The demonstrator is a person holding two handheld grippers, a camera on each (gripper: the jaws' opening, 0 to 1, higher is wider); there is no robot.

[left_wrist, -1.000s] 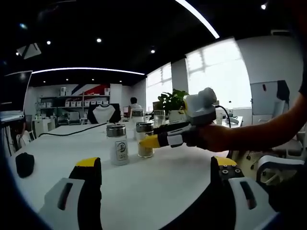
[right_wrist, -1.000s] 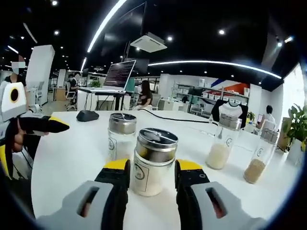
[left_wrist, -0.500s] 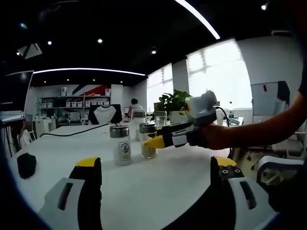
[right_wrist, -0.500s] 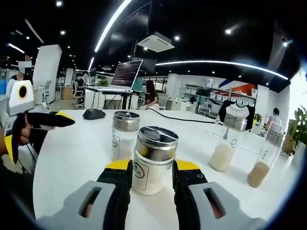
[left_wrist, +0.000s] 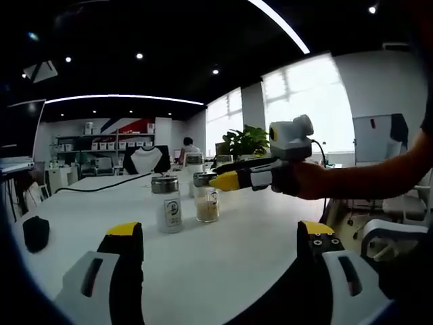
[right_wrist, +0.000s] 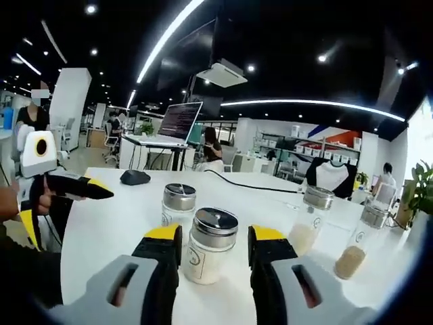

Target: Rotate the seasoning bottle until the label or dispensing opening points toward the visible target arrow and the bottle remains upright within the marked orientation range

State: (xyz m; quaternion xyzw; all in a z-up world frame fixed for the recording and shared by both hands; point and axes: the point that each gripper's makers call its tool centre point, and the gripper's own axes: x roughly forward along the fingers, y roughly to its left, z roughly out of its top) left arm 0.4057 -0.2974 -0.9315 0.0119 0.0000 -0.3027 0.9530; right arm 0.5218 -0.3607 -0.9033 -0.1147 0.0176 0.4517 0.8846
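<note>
Though bottle (right_wrist: 206, 245) stands upright, label unreadable.

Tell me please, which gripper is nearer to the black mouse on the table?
The left. The mouse lies just ahead of the left gripper, off to its left side. The right gripper stands across the table, at the seasoning bottle.

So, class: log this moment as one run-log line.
left gripper: open, idle | right gripper: open around seasoning bottle | bottle: upright on table
</note>
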